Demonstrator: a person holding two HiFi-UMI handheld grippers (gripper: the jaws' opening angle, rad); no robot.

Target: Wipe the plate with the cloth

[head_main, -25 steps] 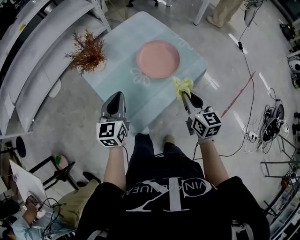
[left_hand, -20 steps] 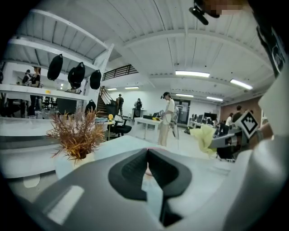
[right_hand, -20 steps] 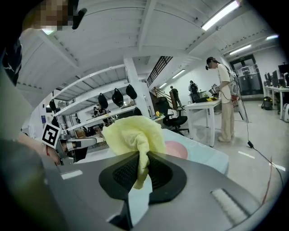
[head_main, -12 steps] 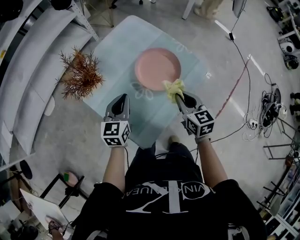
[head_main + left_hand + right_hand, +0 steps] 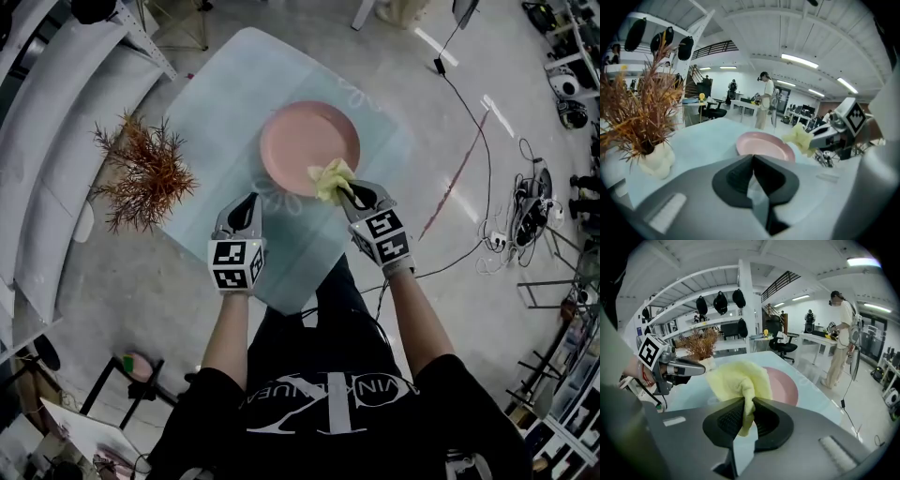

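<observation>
A pink plate (image 5: pixel 305 141) lies on the pale blue table (image 5: pixel 234 103); it also shows in the left gripper view as plate (image 5: pixel 764 145) and in the right gripper view as plate (image 5: pixel 785 387). My right gripper (image 5: pixel 345 192) is shut on a yellow cloth (image 5: pixel 330 179), which hangs over the plate's near rim. That cloth (image 5: pixel 738 380) bunches up between the jaws in the right gripper view. My left gripper (image 5: pixel 246 206) hovers over the table's near part, left of the plate, shut with nothing held.
A dried reddish plant (image 5: pixel 141 178) in a white pot (image 5: pixel 655 161) stands at the table's left edge. White shelving (image 5: pixel 56 112) runs along the left. Cables (image 5: pixel 525 216) lie on the floor at the right. A person (image 5: pixel 841 338) stands beyond the table.
Both grippers have moved forward toward the plate. The cloth, earlier short of the plate at the table's edge, now overlaps the plate's near rim.
</observation>
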